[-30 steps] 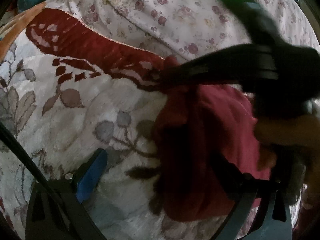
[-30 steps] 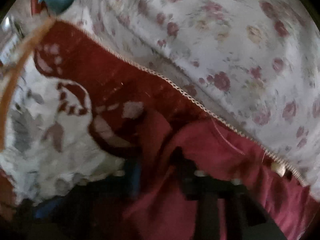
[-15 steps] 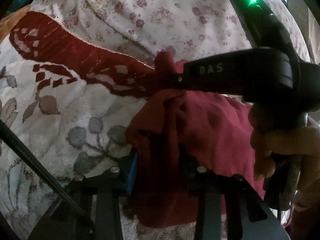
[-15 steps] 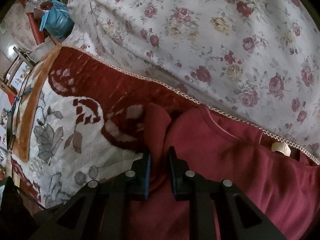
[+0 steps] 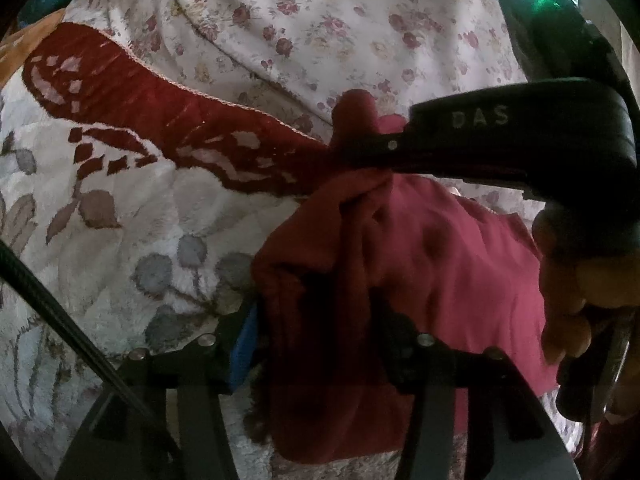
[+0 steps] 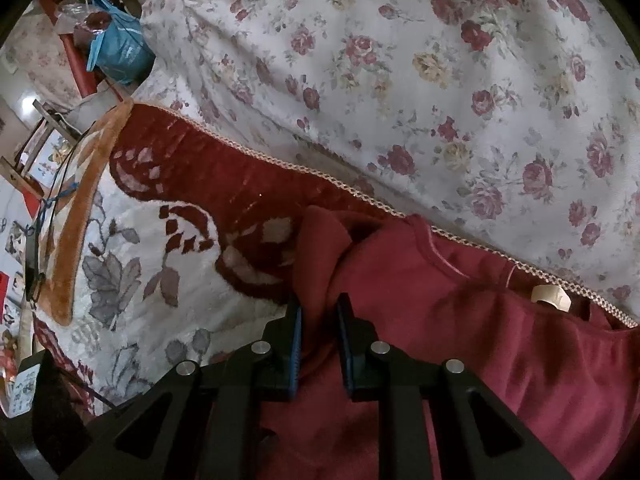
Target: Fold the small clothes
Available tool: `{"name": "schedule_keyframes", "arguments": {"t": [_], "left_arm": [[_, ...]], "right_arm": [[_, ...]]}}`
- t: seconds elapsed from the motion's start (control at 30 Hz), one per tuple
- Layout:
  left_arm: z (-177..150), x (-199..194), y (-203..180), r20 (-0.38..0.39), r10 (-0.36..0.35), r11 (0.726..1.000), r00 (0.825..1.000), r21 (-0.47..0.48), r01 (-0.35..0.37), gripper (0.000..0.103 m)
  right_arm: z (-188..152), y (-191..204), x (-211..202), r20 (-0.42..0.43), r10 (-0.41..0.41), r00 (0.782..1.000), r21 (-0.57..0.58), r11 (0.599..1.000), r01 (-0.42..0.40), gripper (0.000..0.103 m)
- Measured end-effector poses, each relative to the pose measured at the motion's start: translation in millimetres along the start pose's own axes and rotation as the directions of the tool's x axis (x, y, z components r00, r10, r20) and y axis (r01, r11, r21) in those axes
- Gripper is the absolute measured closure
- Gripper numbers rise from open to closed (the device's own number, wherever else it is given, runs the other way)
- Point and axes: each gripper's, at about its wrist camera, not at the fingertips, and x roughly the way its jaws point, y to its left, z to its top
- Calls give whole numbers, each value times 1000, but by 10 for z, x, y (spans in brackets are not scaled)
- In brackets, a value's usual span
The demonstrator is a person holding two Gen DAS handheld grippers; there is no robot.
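Note:
A small dark-red garment (image 5: 448,264) lies bunched on a floral plush blanket (image 5: 120,240). My left gripper (image 5: 316,332) is shut on the garment's near left edge, with cloth filling the gap between its pads. My right gripper (image 6: 318,320) is shut on a raised fold of the same garment (image 6: 500,340), near its neckline and white label (image 6: 550,297). In the left wrist view the right gripper (image 5: 360,148) reaches in from the right and pinches the cloth's far corner, lifted off the blanket.
A rose-print sheet (image 6: 440,80) covers the far side, edged by a beige trim (image 6: 352,192). The blanket has a dark red patterned border (image 5: 152,112) and an orange edge (image 6: 80,208). A blue bag (image 6: 120,48) and clutter sit at far left.
My left gripper went from open to shut on the garment's near edge. My right gripper stayed clamped and lifted the fold slightly. The cloth bunched up between them.

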Motion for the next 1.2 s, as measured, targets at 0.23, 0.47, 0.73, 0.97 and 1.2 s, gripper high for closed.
{"name": "schedule_keyframes", "arguments": {"t": [0.23,0.47,0.73,0.97,1.2], "left_arm": [[-11,-18,6,-9,-15,1000,1000,-1,15,60],[1,-2,28,-15,-23,1000,1000,-17,23,58],[-9,-47,-40,-11,-66,998,998,-6,66,84],[-39,-476,-461,46,-136,990,990,42,134,90],[-58,-630,-1309,23,-145,972,989,191,138,90]], "right_arm": [[44,10,210,-48,-18,999,6,1000,19,79],[121,204,540,-121,-128,984,-82,990,119,33],[-1,6,235,2,-41,999,-27,999,41,85],[-90,-337,-458,116,98,988,75,991,-107,86],[-293,-727,-1186,192,81,978,101,990,-102,86]]}}
